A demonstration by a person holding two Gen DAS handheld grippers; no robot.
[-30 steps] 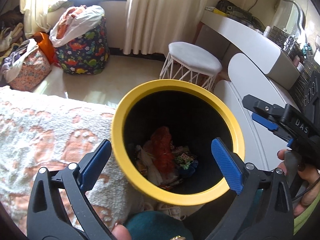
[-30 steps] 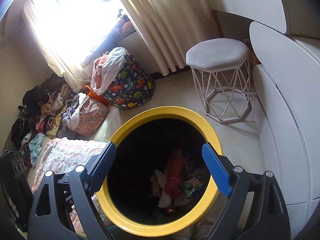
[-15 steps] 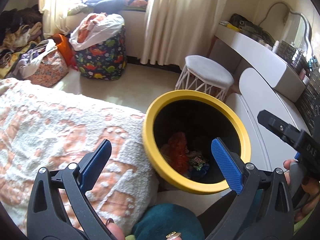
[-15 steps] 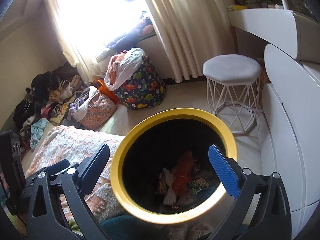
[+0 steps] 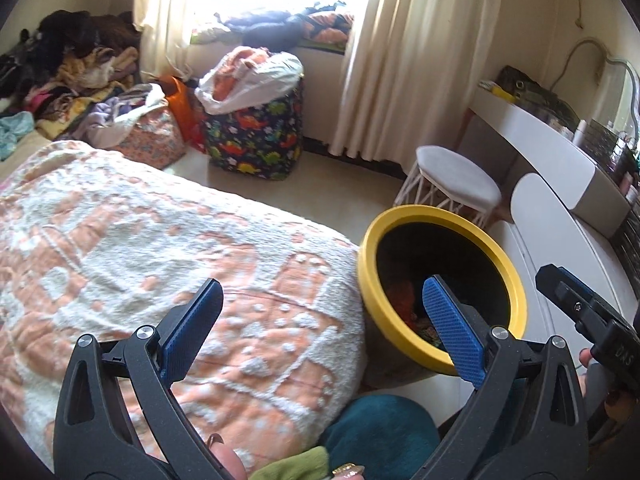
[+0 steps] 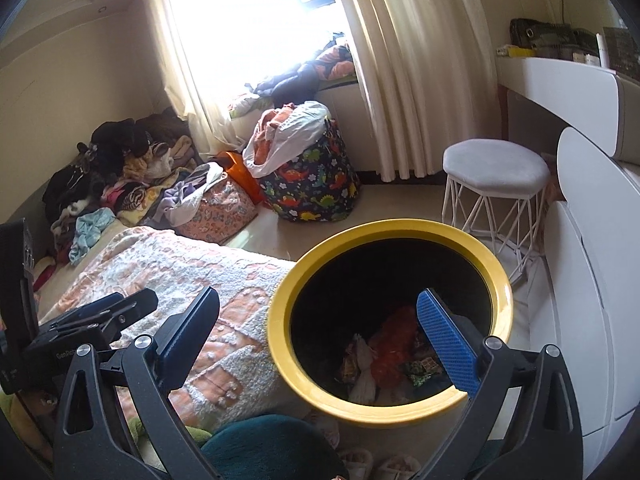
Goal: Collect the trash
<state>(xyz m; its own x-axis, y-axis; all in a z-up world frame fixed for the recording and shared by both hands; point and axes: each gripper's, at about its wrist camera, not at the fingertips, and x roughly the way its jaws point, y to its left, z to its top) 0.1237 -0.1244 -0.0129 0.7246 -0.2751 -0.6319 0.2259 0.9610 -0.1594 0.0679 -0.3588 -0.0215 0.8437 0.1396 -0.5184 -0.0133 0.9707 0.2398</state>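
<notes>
A yellow-rimmed black bin (image 5: 510, 276) (image 6: 280, 344) stands on the floor beside the bed. Inside lie crumpled wrappers, an orange one (image 6: 394, 346) on top. My left gripper (image 5: 320, 320) is open with nothing between its blue pads, held over the bed's corner with its right pad in front of the bin. My right gripper (image 6: 320, 322) is open and empty too, above the bin's near rim. Each gripper shows at the edge of the other's view: the right one (image 5: 576, 300), the left one (image 6: 104, 312).
A bed with a white-and-peach blanket (image 5: 140, 240) fills the left. A white wire stool (image 6: 494, 184), a white desk and cabinet (image 6: 580, 220) stand right. A dinosaur-print bag (image 6: 316, 184), a pink bag (image 6: 216, 208) and heaped clothes (image 6: 120, 172) lie under the curtained window. A teal cushion (image 5: 380, 432) sits below.
Both grippers have drawn back and to the left, away from the bin. The bin now sits smaller and further right in each view, and more of the bed shows. The right jaws stand wider.
</notes>
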